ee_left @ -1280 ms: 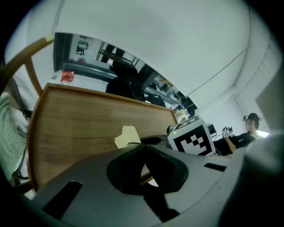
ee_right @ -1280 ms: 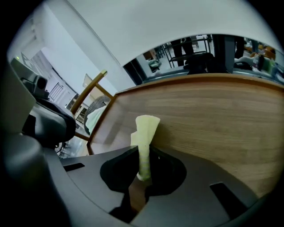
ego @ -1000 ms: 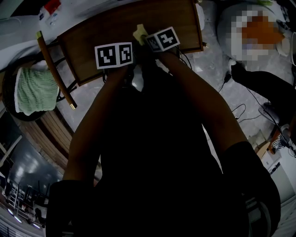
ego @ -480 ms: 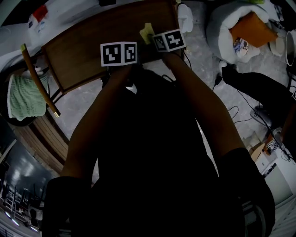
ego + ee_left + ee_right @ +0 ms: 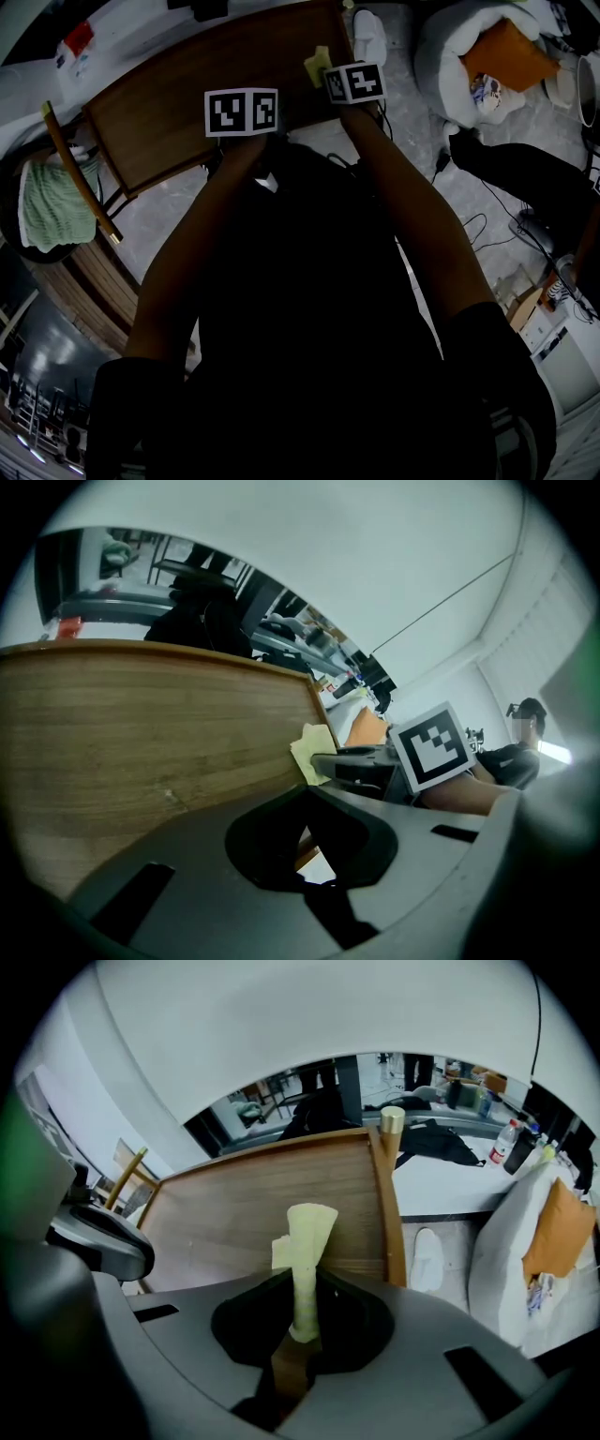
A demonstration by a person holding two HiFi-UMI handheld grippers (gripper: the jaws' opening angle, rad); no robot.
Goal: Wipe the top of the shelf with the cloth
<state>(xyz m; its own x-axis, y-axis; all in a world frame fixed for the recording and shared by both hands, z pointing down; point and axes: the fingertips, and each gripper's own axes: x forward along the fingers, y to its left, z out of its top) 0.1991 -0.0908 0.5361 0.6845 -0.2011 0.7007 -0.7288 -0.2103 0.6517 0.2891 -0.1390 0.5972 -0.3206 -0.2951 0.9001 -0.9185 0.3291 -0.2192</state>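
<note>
The brown wooden shelf top [image 5: 178, 103] runs across the upper head view. My right gripper [image 5: 328, 75] is near its right end, shut on a pale yellow cloth [image 5: 317, 64] that rests on the wood. In the right gripper view the cloth [image 5: 305, 1241] stands up from between the jaws of the right gripper [image 5: 302, 1283] over the shelf top [image 5: 234, 1204]. My left gripper [image 5: 242, 111] hovers at the shelf's near edge, left of the right one. In its own view the left gripper [image 5: 306, 799] is shut with nothing held, and the cloth [image 5: 315, 750] lies beyond it on the shelf top [image 5: 141, 724].
A green towel [image 5: 49, 202] hangs on a dark round stand at the left, beside a slanted wooden pole [image 5: 80, 173]. A white beanbag [image 5: 450, 56] holding an orange cushion [image 5: 506, 52], a white slipper [image 5: 372, 33] and floor cables [image 5: 487, 225] lie to the right.
My right gripper has slid the cloth to the right along the shelf top, toward its right end. The left gripper has stayed near the front edge.
</note>
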